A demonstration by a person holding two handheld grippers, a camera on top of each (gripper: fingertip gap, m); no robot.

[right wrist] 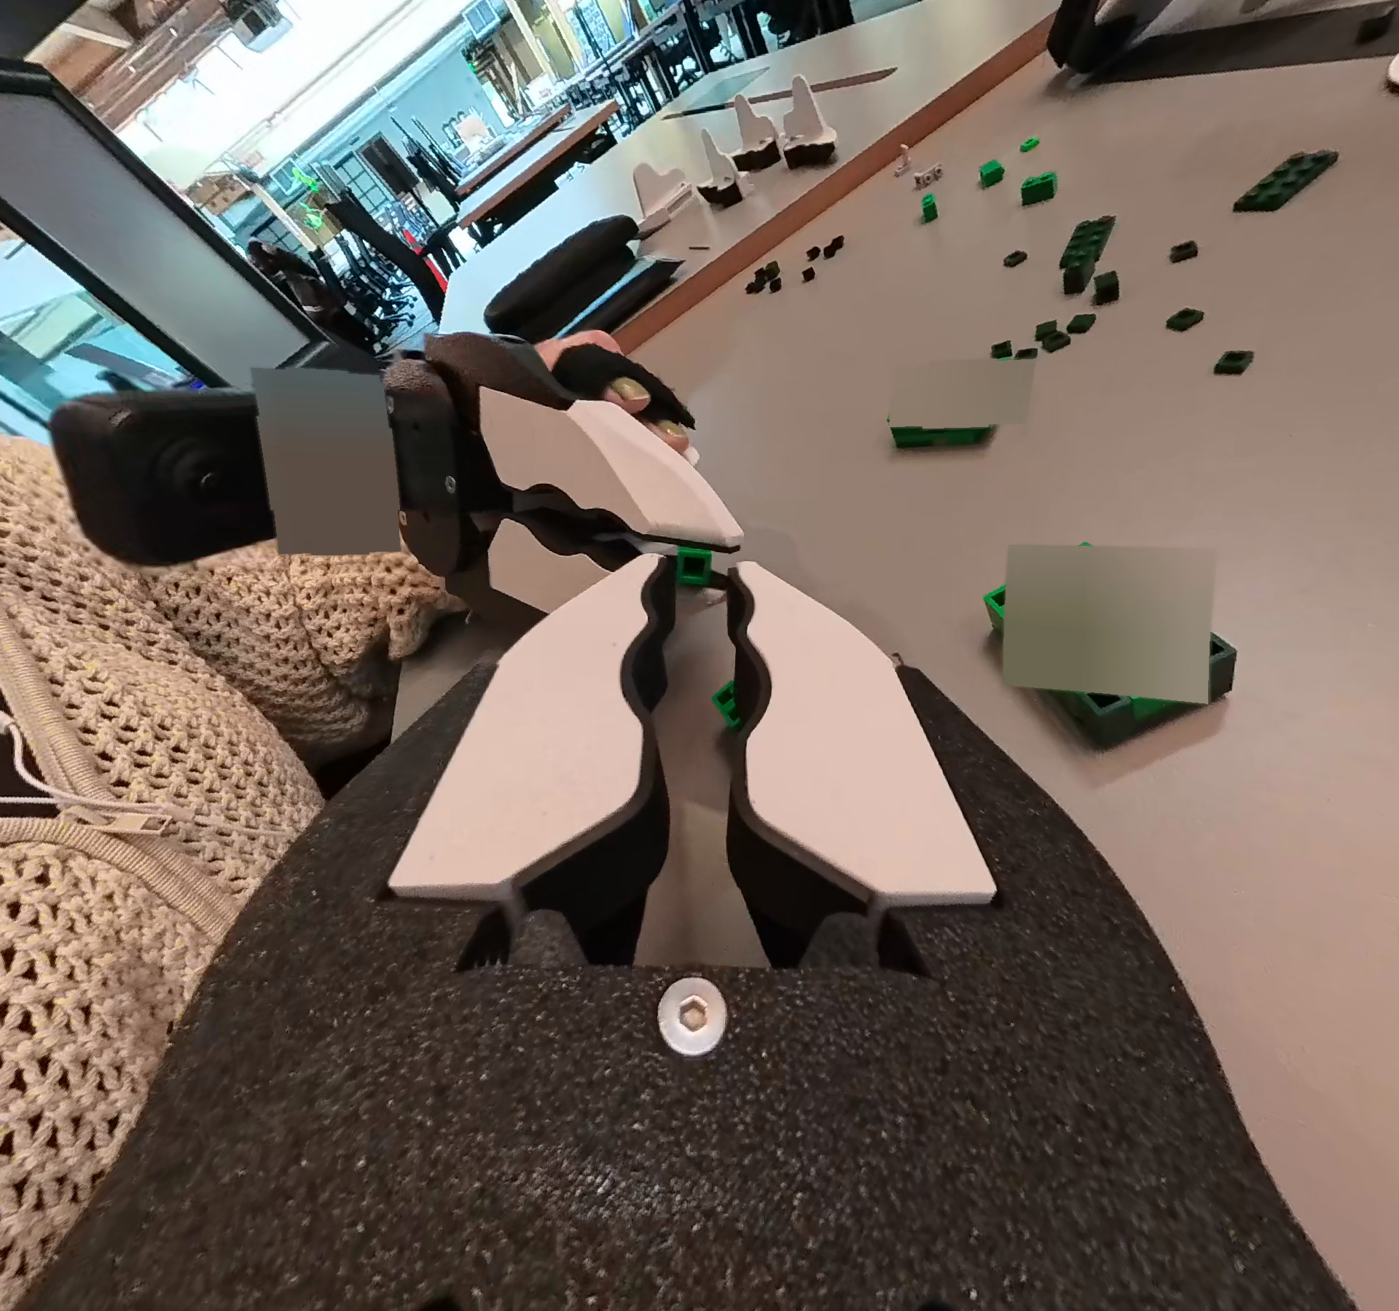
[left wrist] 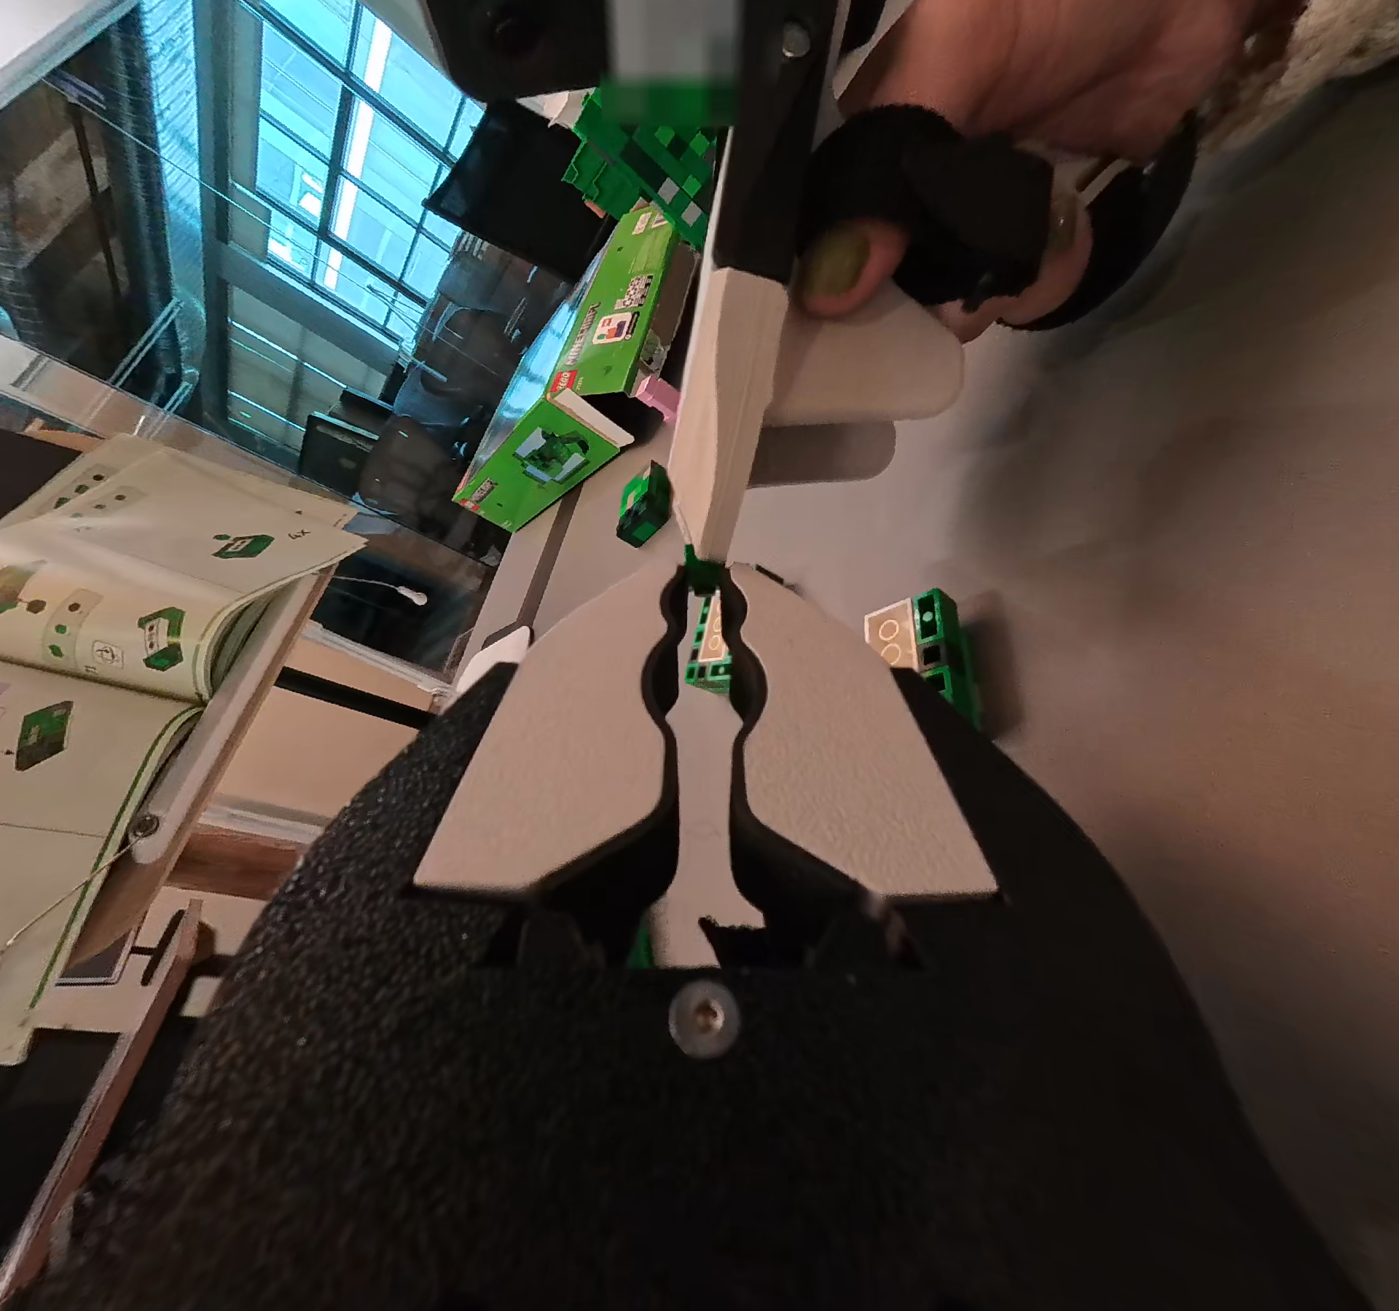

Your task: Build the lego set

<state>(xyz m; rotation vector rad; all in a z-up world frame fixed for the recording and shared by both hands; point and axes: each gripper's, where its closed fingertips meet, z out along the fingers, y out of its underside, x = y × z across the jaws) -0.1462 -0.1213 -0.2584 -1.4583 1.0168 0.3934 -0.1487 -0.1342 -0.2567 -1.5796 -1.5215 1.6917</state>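
While both sets of white fingers meet above the grey tabletop, a small bright-green square Lego brick is pinched at the tips of the right gripper, whose jaws stand narrow around it. The same brick is met from the side by the left gripper, its jaws nearly closed; whether its tips clamp the brick or only steady it cannot be told. The piece appears to be held in the air so that it can be passed or re-oriented between the tools. An open instruction booklet is propped at the left for reference, and loose dark-green and bright-green bricks are scattered well apart on the table, kept within reach for later steps.
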